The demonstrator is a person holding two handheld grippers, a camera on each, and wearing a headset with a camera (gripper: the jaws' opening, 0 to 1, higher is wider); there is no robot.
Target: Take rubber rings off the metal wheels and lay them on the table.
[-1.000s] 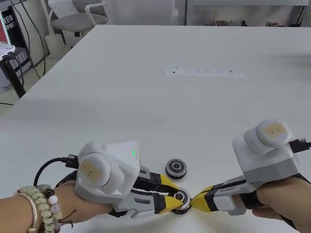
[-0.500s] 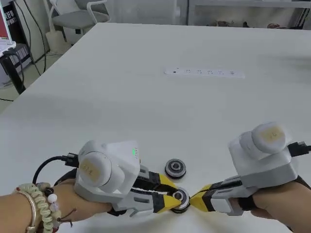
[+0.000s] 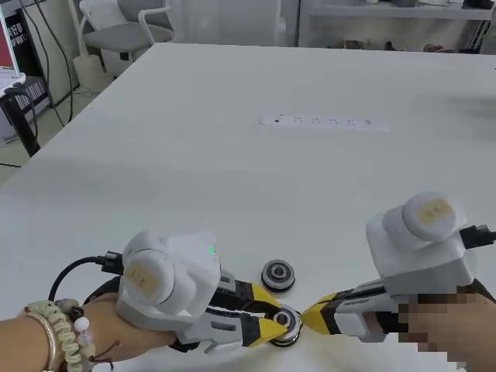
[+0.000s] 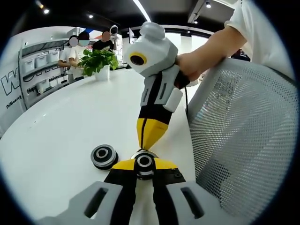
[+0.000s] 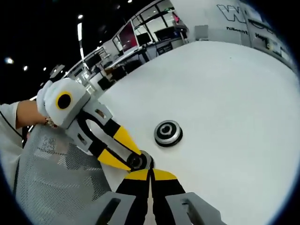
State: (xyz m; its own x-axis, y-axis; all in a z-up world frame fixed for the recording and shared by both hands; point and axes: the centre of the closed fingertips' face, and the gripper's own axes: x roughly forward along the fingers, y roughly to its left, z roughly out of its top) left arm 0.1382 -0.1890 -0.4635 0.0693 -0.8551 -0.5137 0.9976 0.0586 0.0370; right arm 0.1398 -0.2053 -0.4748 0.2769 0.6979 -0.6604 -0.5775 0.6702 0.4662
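A small metal wheel [image 3: 285,319] with a dark rubber ring sits near the table's front edge. My left gripper [image 3: 280,322] is shut on it, its yellow jaws clamping the wheel [image 4: 144,161] from both sides. My right gripper [image 3: 304,318] comes from the right with its jaws shut, tips pressed against the wheel's rim [image 5: 138,161]; whether they pinch the ring is hidden. In the left gripper view the right gripper [image 4: 151,142] points down at the wheel. A second wheel [image 3: 278,274] [image 4: 104,156] [image 5: 168,132] with its ring lies flat just beyond, apart from both grippers.
A white power strip [image 3: 324,121] lies on the white table [image 3: 194,155] farther back. A grey mesh chair back [image 4: 239,136] stands close behind the table's front edge. An office chair [image 3: 128,31] is at the far left corner. A potted plant [image 4: 97,61] stands far off.
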